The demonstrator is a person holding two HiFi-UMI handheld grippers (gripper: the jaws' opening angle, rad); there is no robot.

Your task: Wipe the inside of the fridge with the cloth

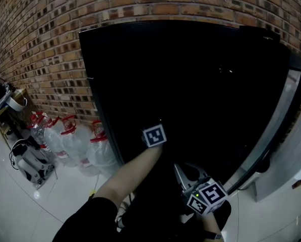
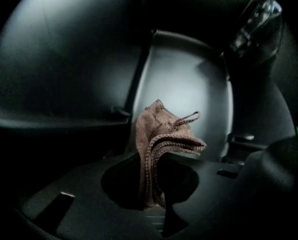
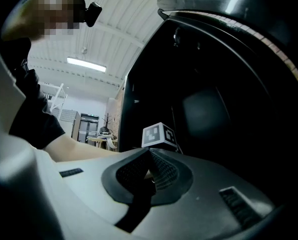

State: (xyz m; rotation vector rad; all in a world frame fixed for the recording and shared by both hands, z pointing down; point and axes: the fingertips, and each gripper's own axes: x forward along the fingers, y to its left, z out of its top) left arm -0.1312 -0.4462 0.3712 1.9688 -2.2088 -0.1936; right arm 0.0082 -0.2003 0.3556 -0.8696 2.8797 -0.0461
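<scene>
The black fridge (image 1: 190,74) stands open and its inside is very dark in the head view. A bare forearm reaches into it, and only the left gripper's marker cube (image 1: 154,135) shows there. In the left gripper view, my left gripper (image 2: 151,186) is shut on a crumpled brown cloth (image 2: 163,136), which stands up in front of the fridge's pale inner wall (image 2: 188,89). My right gripper (image 1: 182,171) hangs lower, just outside the fridge opening. In its own view the right gripper (image 3: 149,170) has its jaws closed together with nothing between them.
The fridge door (image 1: 286,110) stands swung open at the right. Several large water bottles (image 1: 74,145) with red caps stand on the tiled floor at the left, against the brick wall (image 1: 44,49). Some equipment with cables (image 1: 32,163) lies further left.
</scene>
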